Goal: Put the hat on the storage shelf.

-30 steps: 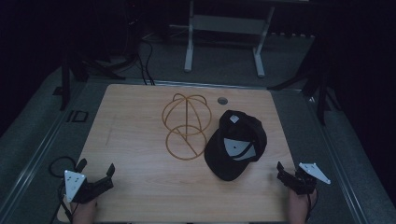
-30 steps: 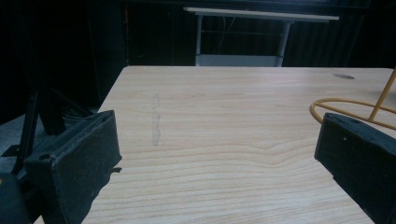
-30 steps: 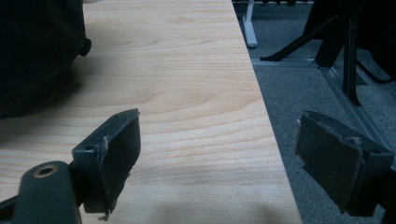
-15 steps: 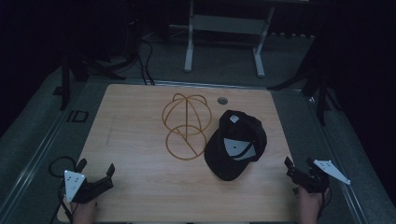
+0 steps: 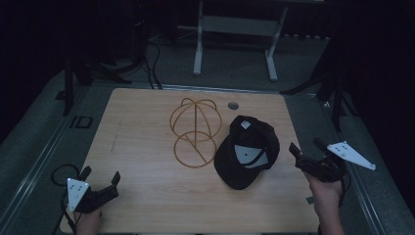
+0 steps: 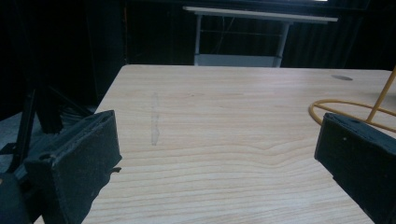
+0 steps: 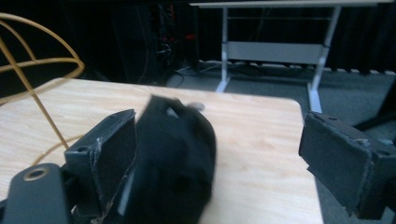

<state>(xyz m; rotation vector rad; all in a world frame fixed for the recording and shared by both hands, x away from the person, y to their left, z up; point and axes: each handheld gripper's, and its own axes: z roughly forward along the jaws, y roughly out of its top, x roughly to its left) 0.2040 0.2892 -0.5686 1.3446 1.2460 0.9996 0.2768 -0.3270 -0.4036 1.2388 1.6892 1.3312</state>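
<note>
The black cap (image 5: 248, 152) lies on the wooden table (image 5: 142, 127), right of centre, just beside the gold wire stand (image 5: 194, 132). The right gripper (image 5: 309, 155) is near its right side, not touching, jaws apart. The cap's long axis runs from far right to near left. The left gripper (image 5: 102, 180) waits at the near left corner, jaws apart.
</note>
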